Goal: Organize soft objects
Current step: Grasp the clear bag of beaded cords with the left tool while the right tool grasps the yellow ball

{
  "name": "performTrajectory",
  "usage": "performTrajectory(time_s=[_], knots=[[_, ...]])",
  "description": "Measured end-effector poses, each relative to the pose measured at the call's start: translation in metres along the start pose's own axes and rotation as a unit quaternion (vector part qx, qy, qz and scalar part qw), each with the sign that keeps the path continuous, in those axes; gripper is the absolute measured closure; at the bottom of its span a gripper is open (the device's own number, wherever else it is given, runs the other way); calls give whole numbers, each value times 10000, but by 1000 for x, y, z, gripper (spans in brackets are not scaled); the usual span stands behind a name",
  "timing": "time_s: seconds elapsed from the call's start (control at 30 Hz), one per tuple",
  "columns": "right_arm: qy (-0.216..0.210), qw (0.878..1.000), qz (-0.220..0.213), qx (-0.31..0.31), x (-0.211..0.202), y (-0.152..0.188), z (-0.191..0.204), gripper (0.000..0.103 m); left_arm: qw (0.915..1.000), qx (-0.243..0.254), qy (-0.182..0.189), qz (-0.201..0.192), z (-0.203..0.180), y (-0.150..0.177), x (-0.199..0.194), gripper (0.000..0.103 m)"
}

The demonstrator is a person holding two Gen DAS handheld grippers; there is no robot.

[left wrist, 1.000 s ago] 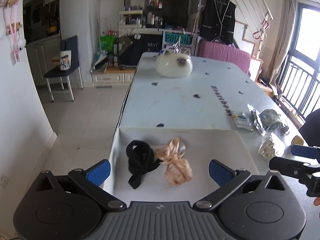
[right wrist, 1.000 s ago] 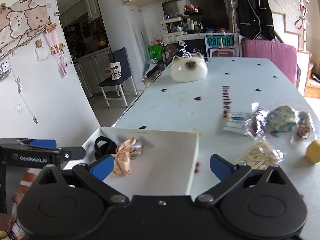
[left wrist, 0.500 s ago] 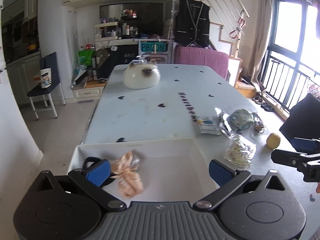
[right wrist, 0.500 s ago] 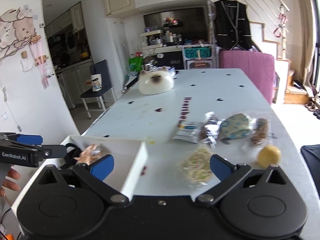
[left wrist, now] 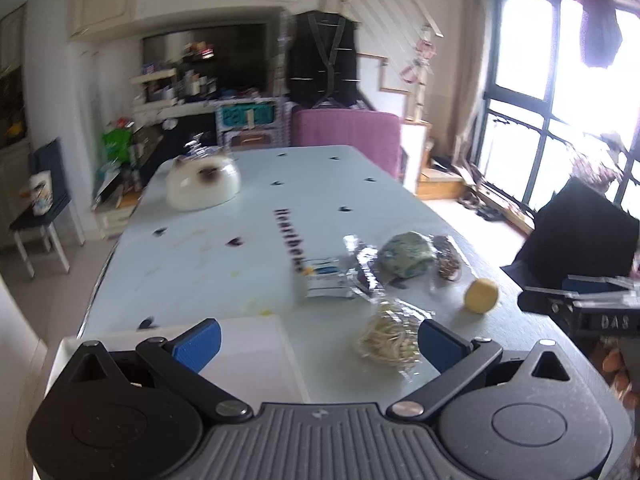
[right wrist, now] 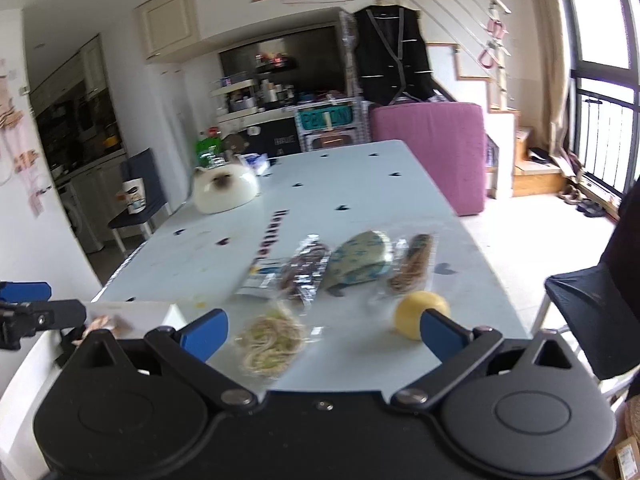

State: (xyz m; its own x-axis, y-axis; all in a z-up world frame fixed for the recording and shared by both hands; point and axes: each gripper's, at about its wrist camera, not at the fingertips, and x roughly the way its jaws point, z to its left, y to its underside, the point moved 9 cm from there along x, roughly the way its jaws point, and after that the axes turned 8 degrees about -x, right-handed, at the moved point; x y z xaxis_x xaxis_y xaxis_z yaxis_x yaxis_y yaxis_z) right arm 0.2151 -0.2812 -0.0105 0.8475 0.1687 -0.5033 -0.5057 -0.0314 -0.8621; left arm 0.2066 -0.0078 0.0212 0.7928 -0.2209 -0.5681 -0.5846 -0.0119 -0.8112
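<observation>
Nearest, the left tongs (left wrist: 316,338) stand wide open with nothing between the blue pads, held above the near edge of the worktop (left wrist: 248,216); the right tongs (right wrist: 322,328) are likewise wide open and empty. Under the left tongs sits a white tray (left wrist: 256,356), with its far wall visible from the right wrist view, where a peach-coloured soft cloth (right wrist: 106,323) and something dark beside it lie inside, mostly hidden behind the left tongs' arm. Just right of the tray: a clear bag of pale noodle-like strands (right wrist: 270,340) and, well apart from it, a yellow ball (right wrist: 420,312). Next row back: a white-and-blue packet (left wrist: 326,282), a dark foil-wrapped snack (right wrist: 306,272), a blue-patterned soft bundle (right wrist: 360,260) and a brown wrapped bar (right wrist: 414,264), lying side by side. Mid-worktop: printed dark lettering and small heart marks. Far end: a white cat-faced dome (right wrist: 226,192). Beyond: a pink chair back (right wrist: 430,148).
</observation>
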Motion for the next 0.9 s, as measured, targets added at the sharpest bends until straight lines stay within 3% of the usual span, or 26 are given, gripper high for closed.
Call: performTrajectory(time_s=[0.33, 0.63, 0.9], knots=[[339, 9994, -61, 52, 15, 14, -56, 0, 9919, 1074, 521, 439, -75, 23, 59, 0], [559, 9975, 119, -421, 48, 29, -82, 0, 9777, 1785, 792, 777, -101, 46, 120, 5], [90, 9988, 364, -304, 87, 37, -79, 11, 9727, 2022, 725, 885, -96, 46, 157, 6]])
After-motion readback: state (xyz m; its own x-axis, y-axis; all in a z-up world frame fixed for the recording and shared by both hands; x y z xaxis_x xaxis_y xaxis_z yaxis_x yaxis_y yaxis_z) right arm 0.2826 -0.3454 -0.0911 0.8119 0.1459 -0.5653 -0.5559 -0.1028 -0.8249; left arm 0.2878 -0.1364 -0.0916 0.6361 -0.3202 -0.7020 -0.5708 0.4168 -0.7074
